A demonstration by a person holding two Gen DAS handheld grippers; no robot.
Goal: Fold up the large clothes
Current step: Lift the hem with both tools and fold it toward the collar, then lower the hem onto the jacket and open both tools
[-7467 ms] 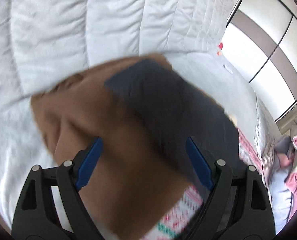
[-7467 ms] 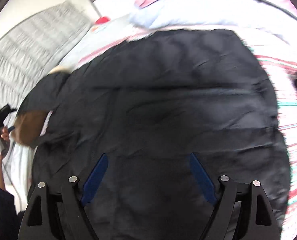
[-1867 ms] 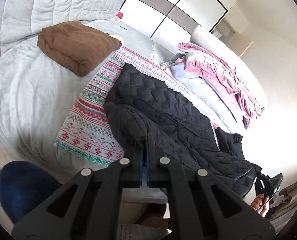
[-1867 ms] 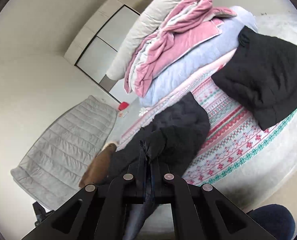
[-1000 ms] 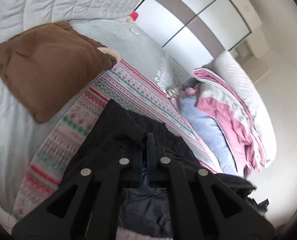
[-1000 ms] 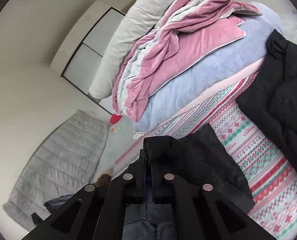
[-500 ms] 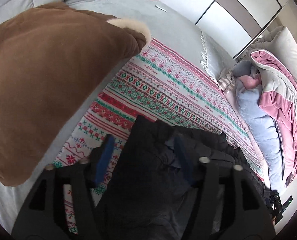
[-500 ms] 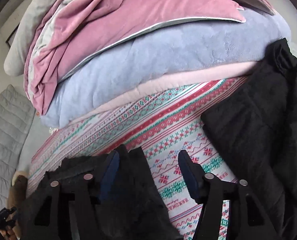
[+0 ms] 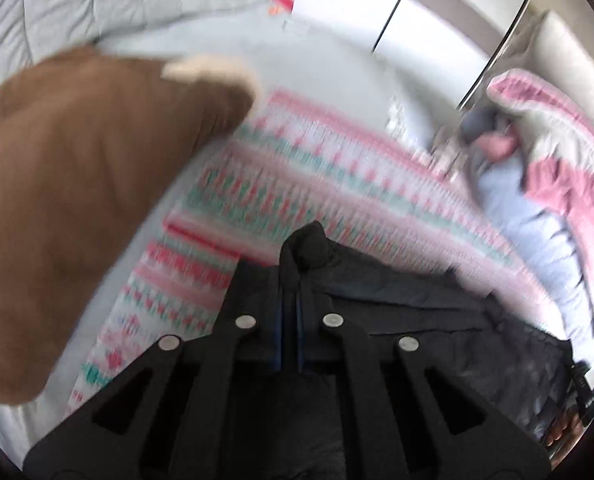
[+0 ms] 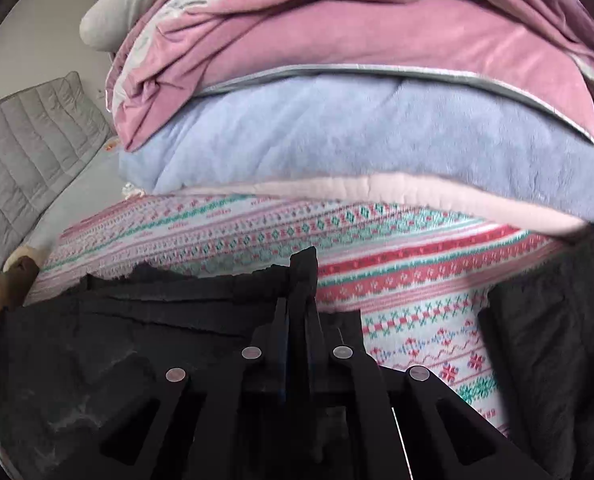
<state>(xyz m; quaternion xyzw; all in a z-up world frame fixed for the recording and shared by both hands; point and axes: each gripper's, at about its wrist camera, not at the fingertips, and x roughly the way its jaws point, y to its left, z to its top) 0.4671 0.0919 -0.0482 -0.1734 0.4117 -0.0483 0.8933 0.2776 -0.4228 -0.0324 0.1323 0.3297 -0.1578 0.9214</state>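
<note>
The left gripper (image 9: 289, 304) has its blue pads pressed together on a bunched corner of the black jacket (image 9: 409, 304), a knob of dark fabric standing up just past the tips; the right gripper (image 10: 297, 300) is likewise pinched down on another corner of the same jacket, a narrow peak of cloth rising between its fingers; so each hand holds one corner, and the edge between them runs crosswise, from one gripper to the other, with the jacket's body lying back towards the person and under both tools.

Taking the patterned blanket (image 10: 377, 248) as the landmark: the held edge lies low over the blanket's near part, though whether it touches cannot be told; bare blanket stretches ahead of both grippers, so I judge the coming move to be a carry or lay-down forwards across it, both hands equally near since both already grip; the left view is smeared, so detail there is uncertain.

A second dark garment (image 10: 557, 340) lies on the blanket's right part, beside the right gripper; the brown folded garment (image 9: 69, 200) sits off the blanket's left edge; at the blanket's far edge rises the pile of bedding (image 10: 357, 132), lilac below and pink above; beyond the blanket in the left view stand wardrobe doors (image 9: 345, 0).
</note>
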